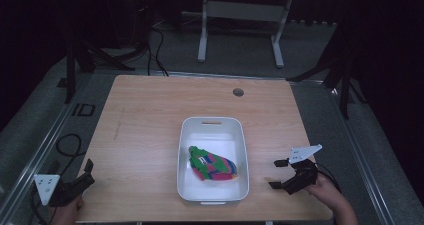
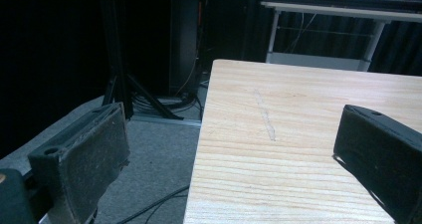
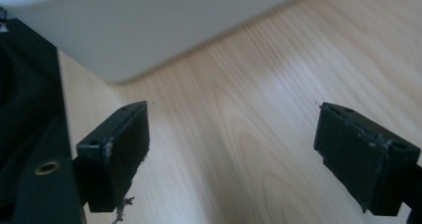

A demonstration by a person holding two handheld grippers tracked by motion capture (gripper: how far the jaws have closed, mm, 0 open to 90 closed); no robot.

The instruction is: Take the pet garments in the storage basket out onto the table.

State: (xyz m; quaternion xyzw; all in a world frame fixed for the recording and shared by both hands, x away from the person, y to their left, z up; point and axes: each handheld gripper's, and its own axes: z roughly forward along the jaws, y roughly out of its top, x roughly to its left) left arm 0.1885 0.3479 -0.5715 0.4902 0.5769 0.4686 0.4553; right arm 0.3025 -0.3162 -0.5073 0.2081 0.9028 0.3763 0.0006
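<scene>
A white plastic tub (image 1: pixel 214 157) sits in the middle of the wooden counter (image 1: pixel 145 135), and a crumpled cloth (image 1: pixel 212 164) striped in green, pink and blue (possibly a small garment or a soft toy, the high view is too coarse to tell) lies in its near half. The right hand-held gripper (image 1: pixel 276 173) rests near the tub's right wall with its jaws spread wide and nothing between them; its own view looks across bare wood at the tub's outer corner (image 3: pixel 114 30). The left hand-held gripper (image 1: pixel 89 169) waits at the counter's near left corner, jaws likewise wide and empty, well apart from the tub. If the cloth is to come out, the right hand-held gripper is the closer one: lift it over the rim, come down onto a raised fold, and close on a good bunch of fabric rather than a thin edge.
</scene>
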